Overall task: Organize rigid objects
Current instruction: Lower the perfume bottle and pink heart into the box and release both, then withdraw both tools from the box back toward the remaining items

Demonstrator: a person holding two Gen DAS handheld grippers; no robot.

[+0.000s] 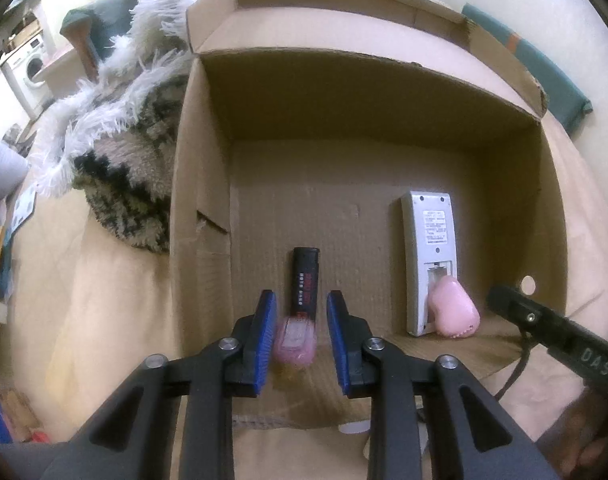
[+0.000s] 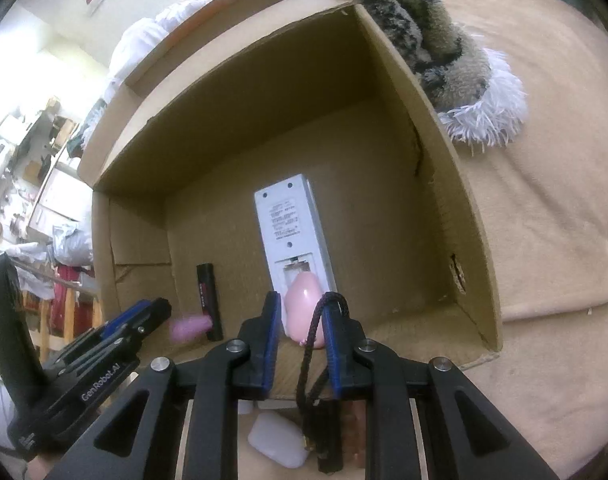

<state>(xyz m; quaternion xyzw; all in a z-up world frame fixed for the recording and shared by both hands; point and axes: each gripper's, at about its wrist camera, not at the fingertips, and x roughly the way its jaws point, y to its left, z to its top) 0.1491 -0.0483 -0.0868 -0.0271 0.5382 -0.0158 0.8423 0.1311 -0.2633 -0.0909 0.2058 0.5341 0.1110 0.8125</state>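
On tan bedding (image 1: 83, 300), cardboard box (image 1: 199, 184) beside shaggy rug (image 1: 131, 184).

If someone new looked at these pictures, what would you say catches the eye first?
The big open cardboard box fills both views. On its floor a white remote lies face down with a pink egg-shaped object against its near end. Nearer the left gripper, a black lighter lies lengthwise.
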